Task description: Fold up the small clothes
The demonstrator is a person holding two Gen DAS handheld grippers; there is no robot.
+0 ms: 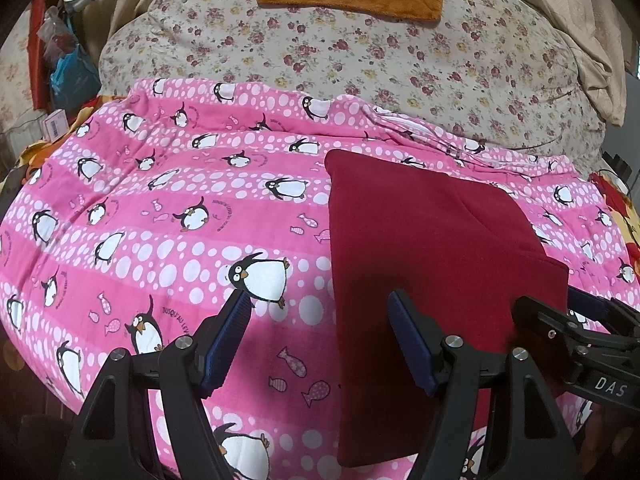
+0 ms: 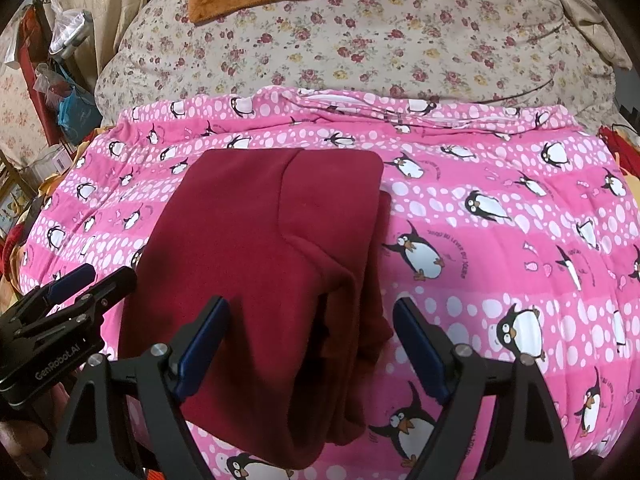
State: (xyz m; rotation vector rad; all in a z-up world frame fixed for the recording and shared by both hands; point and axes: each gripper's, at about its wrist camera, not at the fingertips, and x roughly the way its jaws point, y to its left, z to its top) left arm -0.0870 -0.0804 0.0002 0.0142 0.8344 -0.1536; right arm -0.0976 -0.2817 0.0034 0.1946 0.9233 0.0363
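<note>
Left wrist view: left gripper agape over pink penguin blanket, gripping nothing, just left of folded dark red garment. Right wrist view: right gripper spread wide above garment's near edge, clamping nothing.

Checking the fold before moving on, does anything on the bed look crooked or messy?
Slightly. The dark red garment on the pink penguin blanket is folded unevenly: its right side bunches, with an under-layer sticking out. Nothing looks spilled or damaged.

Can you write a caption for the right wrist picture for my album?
Open right gripper hovering over a folded dark red garment on a pink penguin blanket.
</note>
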